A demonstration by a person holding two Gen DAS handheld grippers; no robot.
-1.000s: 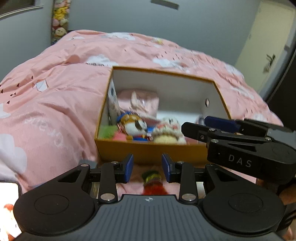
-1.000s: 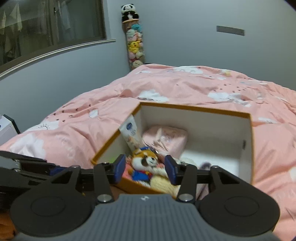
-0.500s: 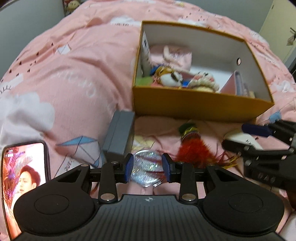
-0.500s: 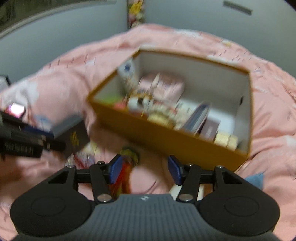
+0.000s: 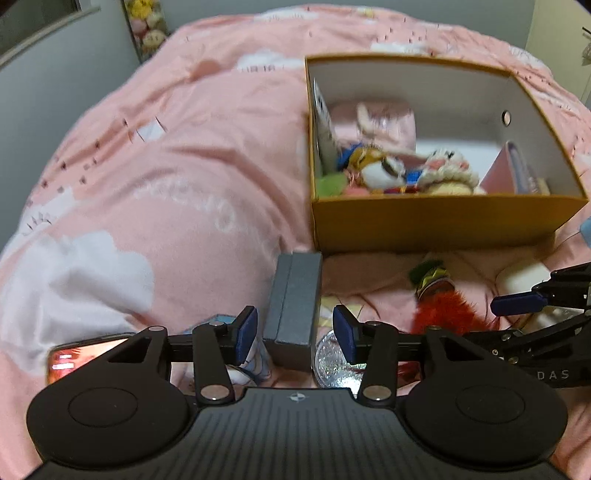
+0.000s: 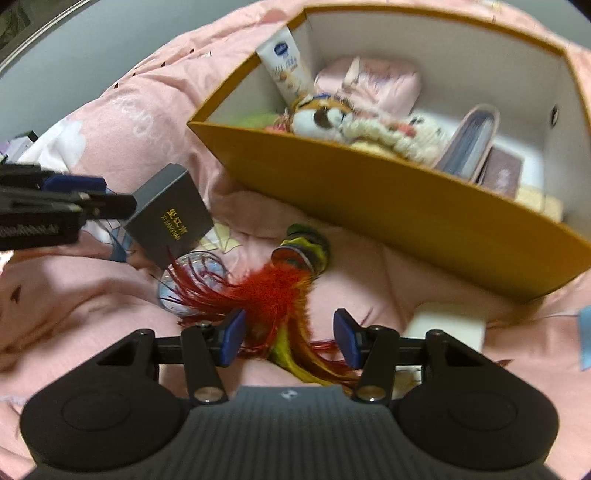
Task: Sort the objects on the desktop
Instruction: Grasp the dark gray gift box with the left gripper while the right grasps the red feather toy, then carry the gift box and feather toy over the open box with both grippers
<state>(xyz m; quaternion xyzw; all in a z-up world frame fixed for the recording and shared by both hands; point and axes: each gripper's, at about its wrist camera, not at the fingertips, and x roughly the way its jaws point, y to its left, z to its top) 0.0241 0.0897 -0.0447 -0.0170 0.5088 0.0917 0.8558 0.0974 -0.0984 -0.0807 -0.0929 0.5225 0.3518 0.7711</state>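
Observation:
An open orange box (image 5: 436,225) (image 6: 406,206) on the pink bedspread holds plush toys, a tube, a pink pouch and small books. In front of it lie a grey box (image 5: 293,299) (image 6: 170,218), a glittery round disc (image 5: 332,363) (image 6: 192,280), a red feather toy (image 5: 447,306) (image 6: 273,291) and a white block (image 5: 521,280) (image 6: 448,325). My left gripper (image 5: 293,334) is open, its fingers on either side of the grey box's near end. My right gripper (image 6: 290,338) is open, low over the feather toy's tail.
A phone (image 5: 85,354) with a lit screen lies at the left on the bedspread (image 5: 166,184). A column of plush toys (image 5: 147,29) stands by the grey wall at the back. A door (image 5: 557,44) is at the far right.
Both grippers have dropped from box height toward the bedspread in front of the box. The left one has shifted left onto the grey box. The right one has come down over the feather toy.

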